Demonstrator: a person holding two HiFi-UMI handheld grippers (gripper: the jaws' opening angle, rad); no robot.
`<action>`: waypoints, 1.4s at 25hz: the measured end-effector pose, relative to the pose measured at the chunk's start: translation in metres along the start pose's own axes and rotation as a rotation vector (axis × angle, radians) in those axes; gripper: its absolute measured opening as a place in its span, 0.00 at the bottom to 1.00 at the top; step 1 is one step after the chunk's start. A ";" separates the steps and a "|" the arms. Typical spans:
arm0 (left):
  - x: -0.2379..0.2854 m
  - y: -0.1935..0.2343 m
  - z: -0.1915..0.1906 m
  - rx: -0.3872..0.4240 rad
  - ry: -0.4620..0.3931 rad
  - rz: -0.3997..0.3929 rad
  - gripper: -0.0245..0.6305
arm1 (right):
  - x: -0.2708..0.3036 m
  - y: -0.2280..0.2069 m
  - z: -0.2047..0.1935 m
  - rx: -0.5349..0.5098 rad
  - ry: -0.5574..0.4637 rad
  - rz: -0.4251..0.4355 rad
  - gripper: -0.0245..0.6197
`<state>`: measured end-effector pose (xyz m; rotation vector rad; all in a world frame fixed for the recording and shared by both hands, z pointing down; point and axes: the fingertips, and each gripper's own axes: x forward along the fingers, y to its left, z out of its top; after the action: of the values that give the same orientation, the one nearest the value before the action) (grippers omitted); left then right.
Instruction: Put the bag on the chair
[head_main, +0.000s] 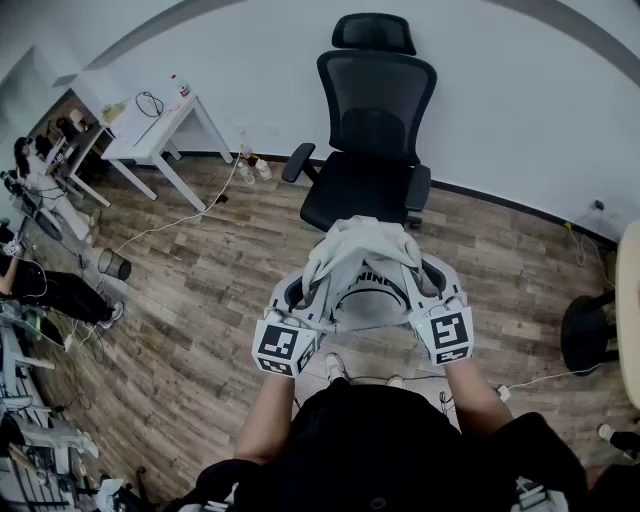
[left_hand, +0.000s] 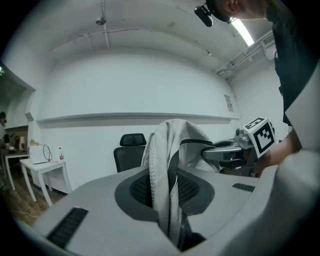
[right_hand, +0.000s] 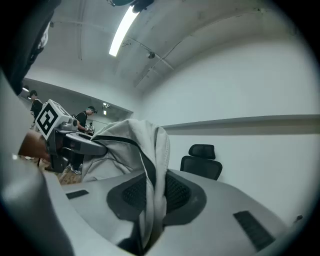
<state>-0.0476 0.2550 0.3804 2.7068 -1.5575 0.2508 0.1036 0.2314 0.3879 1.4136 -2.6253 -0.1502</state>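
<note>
Clamping a fold of the bag (left_hand: 165, 150), the left gripper (left_hand: 167, 200) has both jaws clenched on pale grey fabric that runs upright through the gap between them. The right gripper (right_hand: 150, 205) is clenched in the same way on another fold of the same bag, with a dark trim strip beside the pinched cloth.

In the head view the 2 grippers sit side by side, 1 at each side of the bag. The fabric is bunched between them and draped over them. Dark lettering shows on the lower part of the bag, but it is too folded to read. The bag hangs in the air from the 2 grips, above the floor (head_main: 200, 280).

The person's forearms (head_main: 265, 420) reach forward and down to the grippers from the bottom of the head view.

The chair (head_main: 370, 150) is a black office chair with a mesh back, a headrest and 2 armrests. It stands just beyond the bag and faces the person. In the head view the bag's top edge overlaps the near edge of the seat. Whether the 2 touch cannot be told.

Further out, the floor is wood-patterned. A white table (head_main: 150, 135) stands at the upper left by the wall with a bottle (head_main: 180, 88) on it. A small dark bin (head_main: 115, 265) stands on the floor at the left, and a black stool (head_main: 585, 335) is at the right edge.
</note>
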 end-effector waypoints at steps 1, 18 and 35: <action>0.001 0.001 -0.002 0.000 0.001 -0.001 0.15 | 0.001 0.001 -0.001 -0.002 0.002 -0.002 0.15; 0.023 0.074 -0.001 -0.023 -0.026 -0.063 0.15 | 0.068 0.019 0.013 -0.003 -0.001 -0.030 0.15; 0.024 0.152 -0.008 0.002 -0.019 -0.162 0.15 | 0.122 0.064 0.018 0.074 0.026 -0.146 0.15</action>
<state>-0.1675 0.1581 0.3807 2.8245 -1.3325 0.2250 -0.0185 0.1644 0.3919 1.6200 -2.5303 -0.0516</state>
